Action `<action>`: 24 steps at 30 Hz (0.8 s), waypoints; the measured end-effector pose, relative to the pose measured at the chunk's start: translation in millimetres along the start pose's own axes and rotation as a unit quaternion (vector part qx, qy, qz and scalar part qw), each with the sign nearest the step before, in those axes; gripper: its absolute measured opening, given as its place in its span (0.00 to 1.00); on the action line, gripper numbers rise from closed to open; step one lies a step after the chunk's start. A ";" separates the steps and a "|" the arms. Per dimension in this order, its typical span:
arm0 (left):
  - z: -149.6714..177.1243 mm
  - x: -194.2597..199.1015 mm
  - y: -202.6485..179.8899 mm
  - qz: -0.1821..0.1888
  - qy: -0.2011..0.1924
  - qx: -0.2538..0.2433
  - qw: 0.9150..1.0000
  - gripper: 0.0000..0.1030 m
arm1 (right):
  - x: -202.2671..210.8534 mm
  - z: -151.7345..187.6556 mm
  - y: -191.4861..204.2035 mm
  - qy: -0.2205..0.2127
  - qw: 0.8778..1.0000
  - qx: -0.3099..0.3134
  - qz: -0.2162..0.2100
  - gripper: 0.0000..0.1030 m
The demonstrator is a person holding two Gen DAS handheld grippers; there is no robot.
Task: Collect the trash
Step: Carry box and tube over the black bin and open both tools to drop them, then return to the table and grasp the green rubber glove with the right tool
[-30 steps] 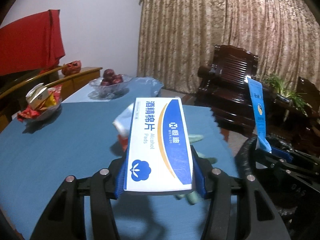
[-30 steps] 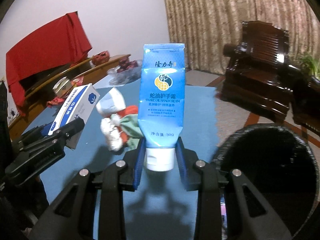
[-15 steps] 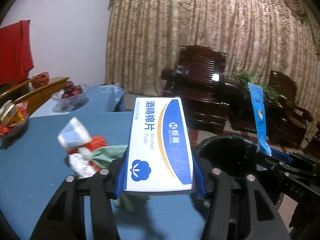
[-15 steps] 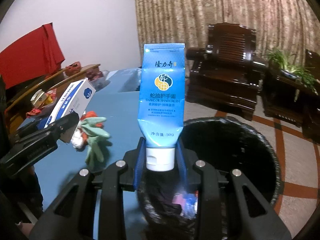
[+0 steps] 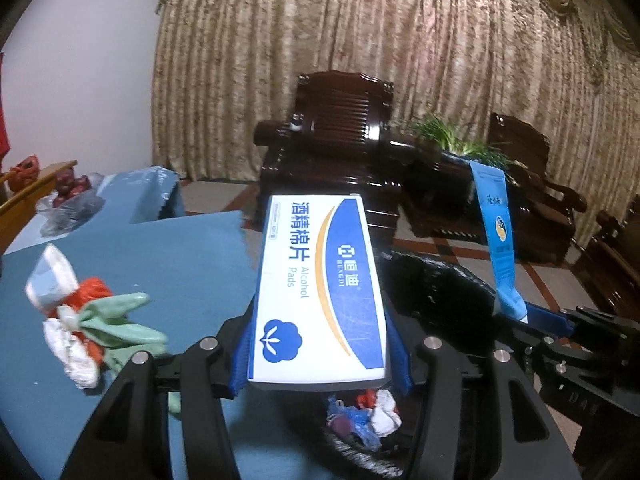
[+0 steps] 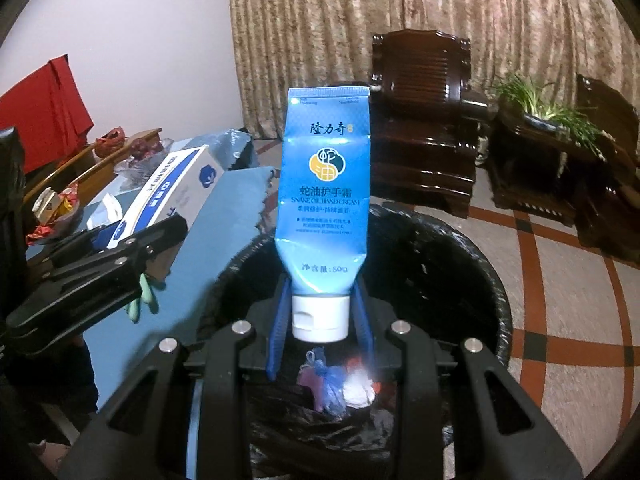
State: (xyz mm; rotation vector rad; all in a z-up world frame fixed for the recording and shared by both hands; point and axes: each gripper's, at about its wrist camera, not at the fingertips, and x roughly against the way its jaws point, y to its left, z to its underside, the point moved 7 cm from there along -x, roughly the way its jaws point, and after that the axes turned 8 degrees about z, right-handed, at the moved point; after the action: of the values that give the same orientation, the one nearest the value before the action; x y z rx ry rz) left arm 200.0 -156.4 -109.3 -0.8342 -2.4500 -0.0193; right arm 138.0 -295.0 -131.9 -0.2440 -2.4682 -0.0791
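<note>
I've got both grippers loaded. The left gripper (image 5: 320, 364) is clamped on the white and blue box of alcohol pads (image 5: 320, 296), its blue pads pressing the two long sides near the box's lower end. The box points away from me, printed face up, hanging over the near rim of the black-lined trash bin (image 5: 440, 284), right at the corner of the blue desk (image 5: 192, 256).

On the right, the right gripper (image 6: 320, 320) is clenched on the blue hand cream tube (image 6: 325, 184). The jaws squeeze it just above the white cap, cap toward me and crimped end standing up and away. That tube sits directly above the open mouth of the bin (image 6: 460, 264), and I can see crumpled bits of trash (image 6: 340, 384) lying on the black liner at the bottom: something white, something blue, a little red.

From the right wrist view, the box (image 6: 172, 196) and the left gripper (image 6: 132, 248) show at the left, over the desk (image 6: 240, 196) edge beside the bin. From the left wrist view, the tube (image 5: 496, 236) shows edge-on at the right, with the right gripper's blue pad (image 5: 544, 316) under it.

On the desk lies a heap of crumpled wrappers and a green glove (image 5: 116, 320), near the left gripper but apart from it. Farther back stands a bowl of dark fruit (image 5: 68, 196). Dark wooden armchairs (image 5: 340, 136) stand before the patterned curtain (image 5: 400, 40).
</note>
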 end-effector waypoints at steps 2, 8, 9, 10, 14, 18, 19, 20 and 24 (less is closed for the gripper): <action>1.3 -7.1 -6.5 0.007 0.004 -0.002 1.000 0.53 | -3.1 3.9 -5.6 0.004 1.000 -0.003 0.004 0.28; 3.9 -27.0 -18.8 0.019 0.014 -0.006 1.000 0.53 | -13.0 11.5 -18.1 0.017 1.000 -0.011 0.013 0.28; 4.2 -29.6 -19.2 0.021 0.016 -0.006 1.000 0.53 | -15.1 12.9 -20.0 0.020 1.000 -0.012 0.014 0.28; 4.5 -32.8 -20.6 0.023 0.018 -0.005 1.000 0.53 | -16.6 13.7 -21.9 0.021 1.000 -0.013 0.014 0.28; 5.1 -40.6 -22.2 0.034 0.026 0.000 0.999 0.53 | -22.1 20.8 -26.8 0.029 0.999 -0.016 0.020 0.28; 6.5 -47.1 -22.1 0.051 0.036 0.010 0.998 0.57 | -27.3 25.8 -30.5 0.040 0.999 -0.015 0.029 0.30; 6.6 -47.4 -21.2 0.053 0.037 0.014 0.998 0.67 | -28.0 28.3 -31.4 0.041 0.999 -0.015 0.032 0.41; 6.7 -46.3 -19.8 0.054 0.035 0.018 0.998 0.70 | -28.6 30.3 -33.5 0.041 0.998 -0.018 0.039 0.49; 2.1 -43.5 -15.6 0.052 0.031 0.029 0.998 0.74 | -25.7 30.3 -35.7 0.034 0.998 -0.020 0.048 0.73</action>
State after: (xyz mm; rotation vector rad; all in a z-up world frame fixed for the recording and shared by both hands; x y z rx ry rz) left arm 218.7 -193.0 -130.5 -0.9217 -2.3359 0.0625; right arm 132.5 -330.5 -171.5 -0.3704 -2.3853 -0.0953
